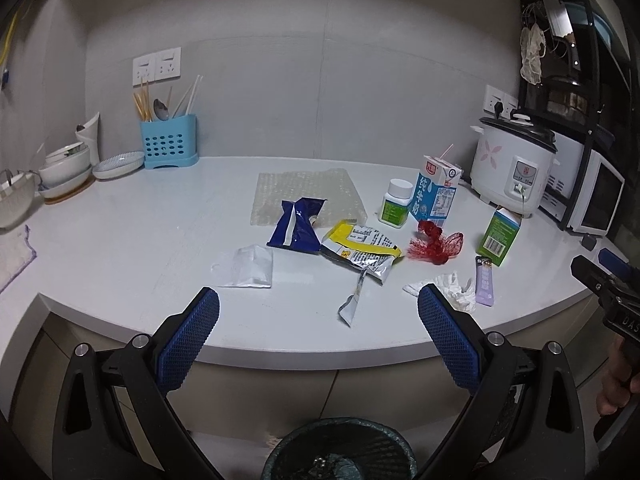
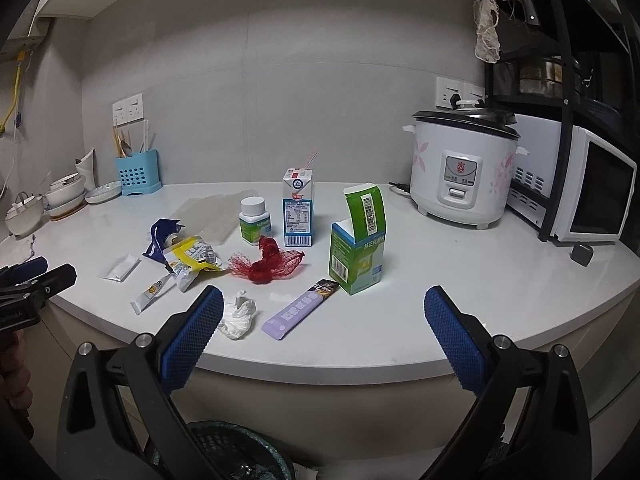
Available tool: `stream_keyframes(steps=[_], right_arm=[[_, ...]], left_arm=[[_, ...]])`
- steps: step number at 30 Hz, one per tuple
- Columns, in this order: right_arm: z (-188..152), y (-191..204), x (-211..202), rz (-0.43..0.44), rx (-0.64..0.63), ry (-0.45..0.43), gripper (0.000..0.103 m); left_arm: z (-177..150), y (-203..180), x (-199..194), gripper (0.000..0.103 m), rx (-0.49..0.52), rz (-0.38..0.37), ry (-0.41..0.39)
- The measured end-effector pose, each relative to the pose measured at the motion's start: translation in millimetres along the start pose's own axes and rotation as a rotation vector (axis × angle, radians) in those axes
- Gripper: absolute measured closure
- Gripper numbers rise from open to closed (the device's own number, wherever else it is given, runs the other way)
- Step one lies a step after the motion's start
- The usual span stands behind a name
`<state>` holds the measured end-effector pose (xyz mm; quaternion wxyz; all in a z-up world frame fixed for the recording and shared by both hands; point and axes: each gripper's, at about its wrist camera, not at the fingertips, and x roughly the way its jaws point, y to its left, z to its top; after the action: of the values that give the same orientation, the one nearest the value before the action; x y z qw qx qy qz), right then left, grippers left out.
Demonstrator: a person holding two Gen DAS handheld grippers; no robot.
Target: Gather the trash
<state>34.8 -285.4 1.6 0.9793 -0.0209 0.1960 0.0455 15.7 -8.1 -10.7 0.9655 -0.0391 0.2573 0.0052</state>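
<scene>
Trash lies scattered on the white counter (image 1: 120, 240): a blue wrapper (image 1: 298, 226), a yellow wrapper (image 1: 362, 250), a white sachet (image 1: 244, 268), red netting (image 1: 436, 246), a crumpled tissue (image 2: 238, 314), a purple stick pack (image 2: 300, 310), a green box (image 2: 358, 248), a milk carton (image 2: 298, 210) and a pill bottle (image 2: 254, 220). My left gripper (image 1: 318, 316) hangs open before the counter's front edge, holding nothing. My right gripper (image 2: 324, 316) is open too, above the edge near the tissue and stick pack. A dark mesh bin (image 1: 340, 452) stands on the floor below.
A rice cooker (image 2: 464, 168) and a microwave (image 2: 592, 196) on a black rack fill the right side. Bowls (image 1: 66, 168) and a blue utensil holder (image 1: 168, 140) stand at the back left. Bubble wrap (image 1: 308, 192) lies mid-counter. A person's hand (image 1: 618, 380) holds the other gripper.
</scene>
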Motion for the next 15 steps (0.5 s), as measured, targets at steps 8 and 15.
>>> stream_keyframes(steps=[8, 15], right_arm=[[-1.2, -5.3, -3.4, 0.001, 0.029, 0.001, 0.006], [2.5, -6.0, -9.4, -0.006, 0.027, -0.013, 0.006]], left_arm=[[2.7, 0.8, -6.3, 0.006, 0.007, 0.001, -0.001], [1.9, -4.2, -6.4, 0.006, 0.019, -0.007, 0.003]])
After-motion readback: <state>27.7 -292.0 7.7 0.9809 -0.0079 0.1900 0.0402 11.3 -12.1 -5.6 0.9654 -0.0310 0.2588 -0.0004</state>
